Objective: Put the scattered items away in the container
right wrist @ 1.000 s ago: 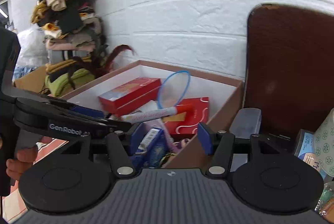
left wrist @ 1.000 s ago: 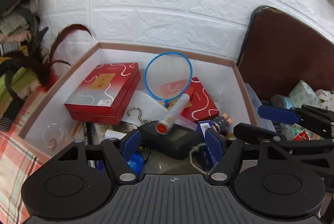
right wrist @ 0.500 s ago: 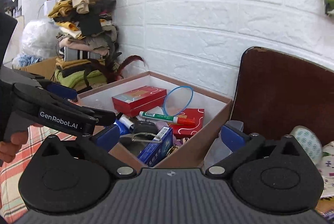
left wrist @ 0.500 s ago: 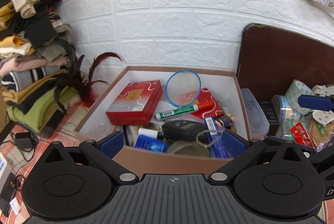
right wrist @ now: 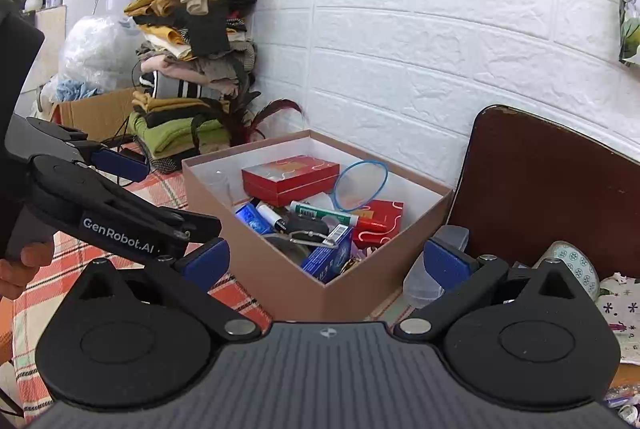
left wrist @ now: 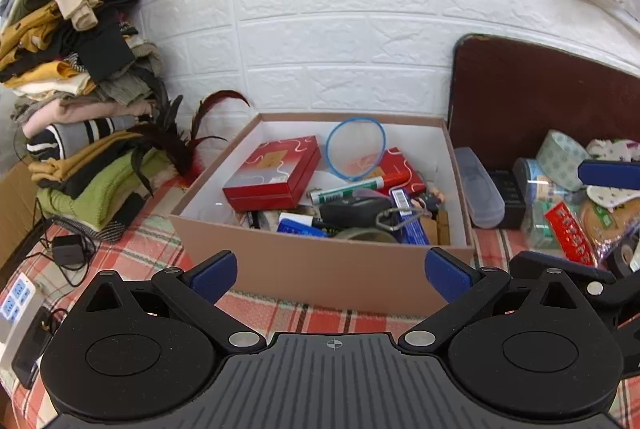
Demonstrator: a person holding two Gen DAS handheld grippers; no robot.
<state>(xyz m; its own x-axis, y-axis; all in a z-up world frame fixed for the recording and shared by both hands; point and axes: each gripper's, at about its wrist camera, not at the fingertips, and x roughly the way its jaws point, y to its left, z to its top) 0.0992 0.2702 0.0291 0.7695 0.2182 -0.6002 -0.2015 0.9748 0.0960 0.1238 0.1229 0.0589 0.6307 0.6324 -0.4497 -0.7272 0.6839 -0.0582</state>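
Note:
An open cardboard box (left wrist: 320, 269) stands on the plaid cloth against the white wall. Inside lie a red gift box (left wrist: 276, 169), a blue ring (left wrist: 355, 148), a green-and-red marker (left wrist: 356, 185), a black device (left wrist: 352, 207) and blue packets. My left gripper (left wrist: 330, 273) hovers short of the box's front wall, open and holding nothing. My right gripper (right wrist: 326, 261) hangs off the box's near right corner (right wrist: 324, 293), also open and bare. In the right wrist view the same marker (right wrist: 324, 213) and red gift box (right wrist: 290, 175) show inside the box.
Folded clothes (left wrist: 76, 89) are piled high at the left. A dark brown board (left wrist: 540, 101) leans on the wall at the right, with a clear plastic case (left wrist: 480, 189), tape rolls (left wrist: 560, 157) and packets before it. A charger (left wrist: 68, 249) and cables lie on the cloth.
Both grippers pulled back and up from over the box, and their jaws spread wide. The marker, tilted up before, now lies flat among the items in the box.

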